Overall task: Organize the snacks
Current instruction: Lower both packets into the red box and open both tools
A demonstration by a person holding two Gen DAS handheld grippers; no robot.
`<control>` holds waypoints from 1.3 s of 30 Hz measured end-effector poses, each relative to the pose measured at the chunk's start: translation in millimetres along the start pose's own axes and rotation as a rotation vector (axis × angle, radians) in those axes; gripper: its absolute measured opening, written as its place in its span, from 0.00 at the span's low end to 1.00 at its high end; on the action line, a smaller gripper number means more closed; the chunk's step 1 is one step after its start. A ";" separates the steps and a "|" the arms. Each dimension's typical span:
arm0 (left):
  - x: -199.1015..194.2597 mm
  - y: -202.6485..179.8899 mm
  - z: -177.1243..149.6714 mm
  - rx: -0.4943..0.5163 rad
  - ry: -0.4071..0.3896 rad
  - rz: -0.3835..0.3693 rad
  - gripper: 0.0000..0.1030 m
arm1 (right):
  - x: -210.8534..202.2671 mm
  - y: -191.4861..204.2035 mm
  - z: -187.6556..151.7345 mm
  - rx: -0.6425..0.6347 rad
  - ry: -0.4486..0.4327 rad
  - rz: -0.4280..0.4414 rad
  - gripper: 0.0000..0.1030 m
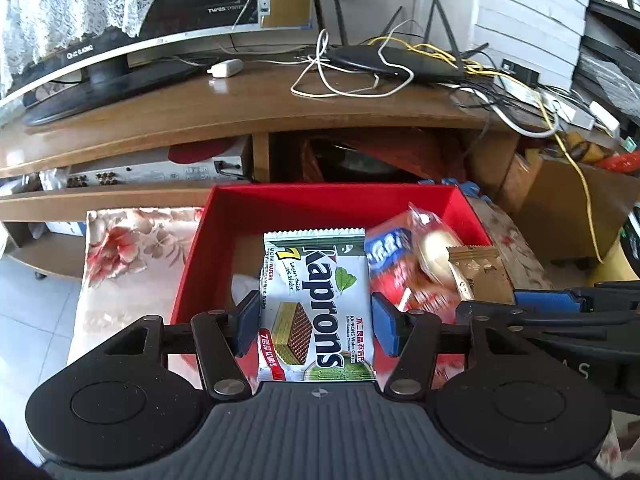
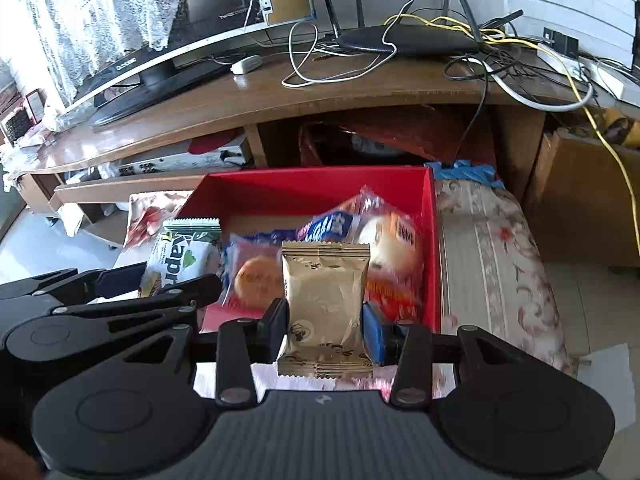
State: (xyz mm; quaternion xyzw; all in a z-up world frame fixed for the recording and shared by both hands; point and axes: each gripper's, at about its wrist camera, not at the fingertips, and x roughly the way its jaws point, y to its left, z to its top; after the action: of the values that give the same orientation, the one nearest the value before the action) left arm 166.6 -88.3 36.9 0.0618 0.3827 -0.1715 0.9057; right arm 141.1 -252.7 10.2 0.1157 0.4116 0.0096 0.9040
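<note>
Both hand-held grippers pinch light, crinkly packets by their sides: left [image 1: 316, 322] the wafer packet [image 1: 316, 304], right [image 2: 325, 330] the gold sachet [image 2: 325, 304], above the red box [image 2: 320, 188].

Both views are brightly lit by daylight. Glare is seen on the polished wooden shelf top [image 1: 248, 96] and the floor tiles [image 1: 36, 308]. Straight edges are bowed by fisheye distortion, and the corners are darkened by vignetting. Motion blur is shown on the snack packets in the red box [image 2: 312, 190]; the background is rendered sharper
</note>
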 end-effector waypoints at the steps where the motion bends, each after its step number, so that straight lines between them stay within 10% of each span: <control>1: 3.8 0.9 2.7 -0.003 0.001 0.004 0.62 | 4.4 -0.8 3.5 0.002 0.002 0.000 0.39; 39: 58.7 16.7 21.6 -0.042 0.089 0.075 0.78 | 68.2 -4.9 41.4 -0.005 0.040 -0.066 0.46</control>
State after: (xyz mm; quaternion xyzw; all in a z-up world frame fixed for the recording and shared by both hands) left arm 225.1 -93.4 9.8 0.0646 0.4238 -0.1261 0.8946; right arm 216.8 -258.1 -15.2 0.0994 0.4331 -0.0169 0.8957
